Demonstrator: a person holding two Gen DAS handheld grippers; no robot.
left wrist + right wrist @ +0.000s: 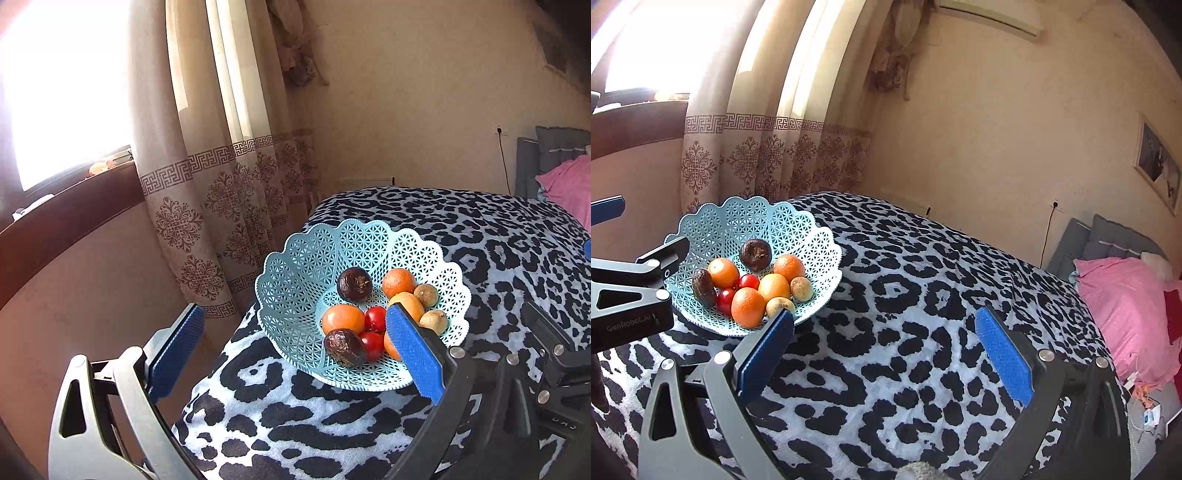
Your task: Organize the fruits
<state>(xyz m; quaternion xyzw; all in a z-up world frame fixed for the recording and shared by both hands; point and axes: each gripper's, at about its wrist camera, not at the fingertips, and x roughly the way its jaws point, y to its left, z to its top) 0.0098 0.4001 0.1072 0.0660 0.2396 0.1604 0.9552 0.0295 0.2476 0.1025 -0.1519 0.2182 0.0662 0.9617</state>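
Observation:
A pale blue lattice basket (295,280) (738,225) rests on the leopard-print blanket near its corner. Inside lie several oranges (343,318) (748,307), two dark wrinkled fruits (354,284) (755,254), two cherry tomatoes (375,318) (749,281) and two small brown fruits (426,295) (802,288). My left gripper (295,321) is open and holds nothing; its right blue pad covers part of the basket's near right side. My right gripper (884,325) is open and empty over bare blanket, just right of the basket, its left pad close to the rim.
The leopard-print blanket (332,424) (923,295) covers a bed. Curtains (221,192) and a dark window sill (66,214) stand behind the basket. A pink pillow (1123,306) lies at the far right, a wall socket with cable (1055,204) behind it.

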